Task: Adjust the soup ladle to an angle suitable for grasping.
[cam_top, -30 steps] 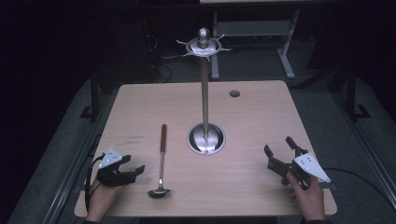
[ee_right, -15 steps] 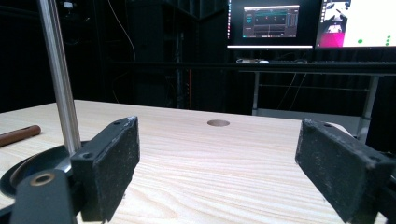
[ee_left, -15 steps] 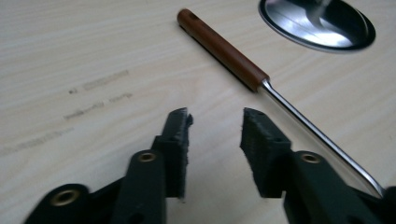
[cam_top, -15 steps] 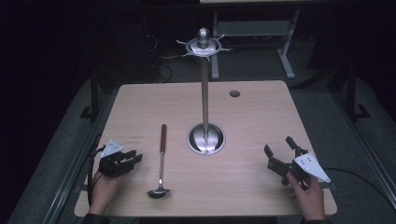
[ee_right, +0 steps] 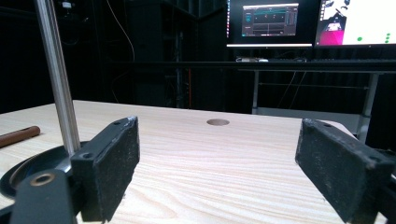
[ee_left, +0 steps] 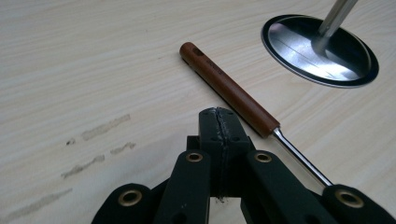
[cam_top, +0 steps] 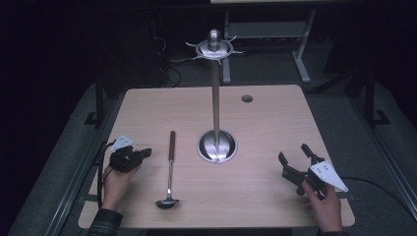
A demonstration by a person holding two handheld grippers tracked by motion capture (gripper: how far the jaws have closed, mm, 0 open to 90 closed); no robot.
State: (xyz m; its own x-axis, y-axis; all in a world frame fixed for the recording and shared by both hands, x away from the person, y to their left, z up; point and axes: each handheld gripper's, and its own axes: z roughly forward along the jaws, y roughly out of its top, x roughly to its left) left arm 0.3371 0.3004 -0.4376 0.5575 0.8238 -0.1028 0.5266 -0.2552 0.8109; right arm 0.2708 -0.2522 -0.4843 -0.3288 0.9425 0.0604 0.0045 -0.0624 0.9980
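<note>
At lower left of the high view, my left tongs [cam_top: 142,153] have just been closing and now stand pressed together on nothing, short of the ladle [cam_top: 169,169] lying at lower centre of the worktop [cam_top: 275,118]. My right tongs [cam_top: 293,160] gape wide and empty at lower right. I judge this the approach: next, reopen and straddle the wooden handle [ee_left: 229,88]. Count: one ladle, one utensil stand [cam_top: 215,98], two tongs.

Two lit monitors [ee_right: 308,23] glow behind the wooden table [cam_top: 275,123].
</note>
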